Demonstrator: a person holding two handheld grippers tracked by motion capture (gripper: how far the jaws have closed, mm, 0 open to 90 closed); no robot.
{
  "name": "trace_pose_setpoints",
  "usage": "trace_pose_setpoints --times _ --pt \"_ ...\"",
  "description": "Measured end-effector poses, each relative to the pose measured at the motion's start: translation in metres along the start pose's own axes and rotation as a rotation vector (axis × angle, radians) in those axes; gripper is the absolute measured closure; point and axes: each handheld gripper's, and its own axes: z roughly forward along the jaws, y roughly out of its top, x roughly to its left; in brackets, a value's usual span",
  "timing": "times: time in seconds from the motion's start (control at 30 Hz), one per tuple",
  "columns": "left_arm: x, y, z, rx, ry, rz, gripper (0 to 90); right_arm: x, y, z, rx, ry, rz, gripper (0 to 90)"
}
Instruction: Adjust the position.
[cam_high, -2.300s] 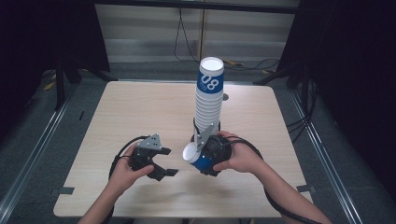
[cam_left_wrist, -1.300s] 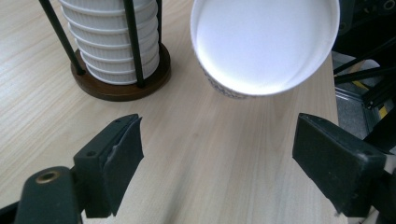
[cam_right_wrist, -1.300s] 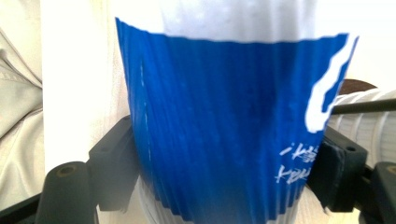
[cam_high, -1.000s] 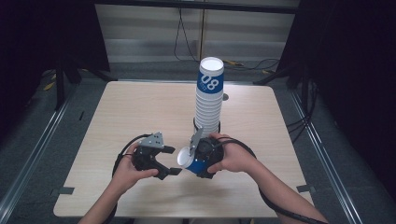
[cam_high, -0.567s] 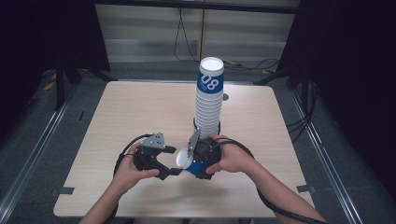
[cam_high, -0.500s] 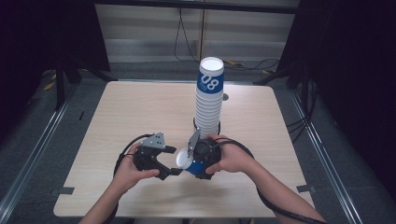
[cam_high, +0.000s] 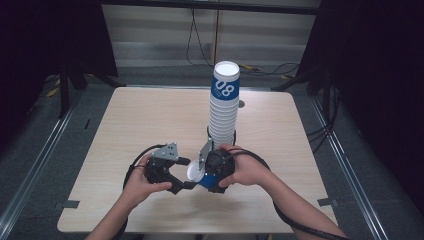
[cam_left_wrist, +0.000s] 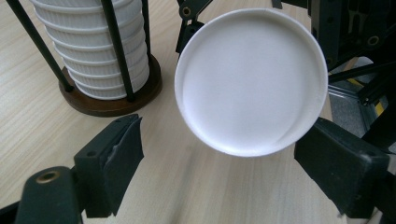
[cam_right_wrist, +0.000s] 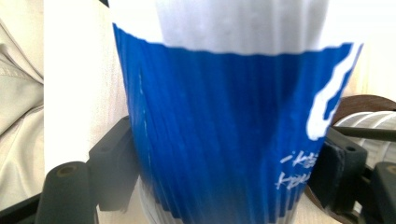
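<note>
blue paper cup (cam_right_wrist: 219, 126) clamped sideways in right gripper (cam_high: 212, 170), left gripper (cam_high: 181, 186) spread wide at its white base (cam_left_wrist: 250, 79), cup stack (cam_high: 223, 107) behind

The cup (cam_high: 196, 173) lies between both grippers, in front of the cup stack (cam_high: 223, 107) on the table (cam_high: 140, 115).

Bright table, dark surroundings; close cup (cam_right_wrist: 224, 116) perhaps motion-blurred.

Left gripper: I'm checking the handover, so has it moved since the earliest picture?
Yes. The left gripper has shifted right along the light wooden table, toward the tall stack of white paper cups.
</note>
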Motion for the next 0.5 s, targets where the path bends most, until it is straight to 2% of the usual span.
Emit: trace_pose_setpoints --times 0.23,0.4,0.5 --pt "-0.0006 0.0001 -0.0002 -0.01 0.005 -0.011 15.4 -0.0002 0.0003 -0.0016 0.001 -0.007 0.003 21.7" --pt "-0.0005 0.0009 -0.0001 -0.004 0.005 0.01 15.5 0.0004 0.0008 -0.0007 0.001 -0.004 0.003 21.7" --pt "-0.0016 0.001 0.0007 -0.012 -0.007 -0.007 15.6 0.0004 0.0007 0.0002 0.006 0.0 0.008 21.7"
